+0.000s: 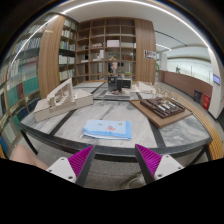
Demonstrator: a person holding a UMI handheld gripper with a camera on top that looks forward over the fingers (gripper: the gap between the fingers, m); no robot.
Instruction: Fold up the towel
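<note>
A light blue towel lies folded flat on a grey marble-patterned table, beyond my fingers and a little left of centre. My gripper is open, with its magenta pads wide apart and nothing between them. It hovers above the table's near edge, apart from the towel.
A wooden tray with dark items sits at the right. White architectural models stand on a table at the left. Tall wooden bookshelves line the far wall. A person sits at a far desk.
</note>
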